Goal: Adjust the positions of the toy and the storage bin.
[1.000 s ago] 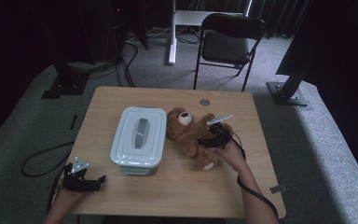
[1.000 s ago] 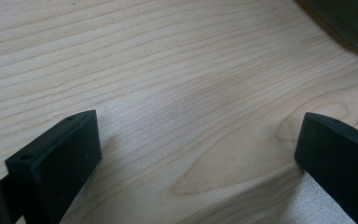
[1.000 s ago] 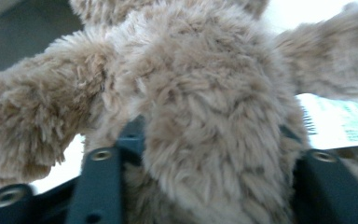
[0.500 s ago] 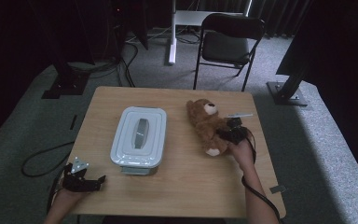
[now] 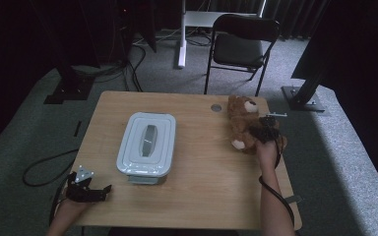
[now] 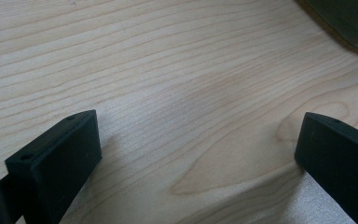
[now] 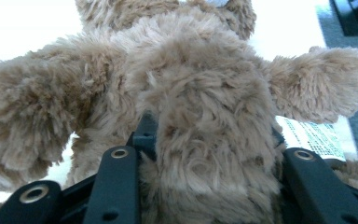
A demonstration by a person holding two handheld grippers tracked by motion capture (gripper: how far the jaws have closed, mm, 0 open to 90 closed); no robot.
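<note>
Teddy bear (image 7: pixel 205 121) was clamped in right gripper (image 5: pixel 266 132) — jaw tips buried in fur; left gripper (image 5: pixel 86 191) sat open on table (image 5: pixel 202 187).

One teddy bear (image 5: pixel 243 129), one lidded container (image 5: pixel 146 143)

A dim lab or studio: black curtains (image 5: pixel 39 34), carpeted floor (image 5: pixel 24 132), rig stand bases (image 5: pixel 69 91), folding chair (image 5: pixel 238 46).
</note>
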